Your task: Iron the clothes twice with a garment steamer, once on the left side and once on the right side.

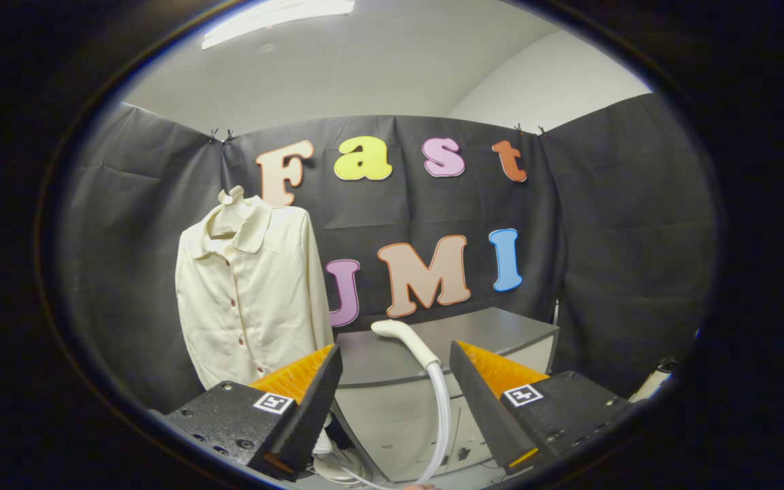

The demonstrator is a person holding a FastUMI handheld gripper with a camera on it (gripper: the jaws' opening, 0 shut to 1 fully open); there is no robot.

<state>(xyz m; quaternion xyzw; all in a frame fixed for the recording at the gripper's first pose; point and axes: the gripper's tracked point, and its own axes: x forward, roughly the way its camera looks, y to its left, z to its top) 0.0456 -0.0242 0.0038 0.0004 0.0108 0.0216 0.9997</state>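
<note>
A cream shirt (249, 299) with dark buttons hangs on a hanger against the black cloth wall, beyond my left finger. The white steamer head (405, 340) lies on the near edge of a grey cabinet top (494, 333); its pale hose (443, 422) drops down between my fingers. My gripper (395, 357) stands open, the fingers wide apart, with the steamer head just ahead of them and nothing held.
The grey cabinet (405, 429) with drawers stands straight ahead below the wall. The hose coils near the floor (337, 469) at the cabinet's foot. A white object (654, 381) shows past my right finger.
</note>
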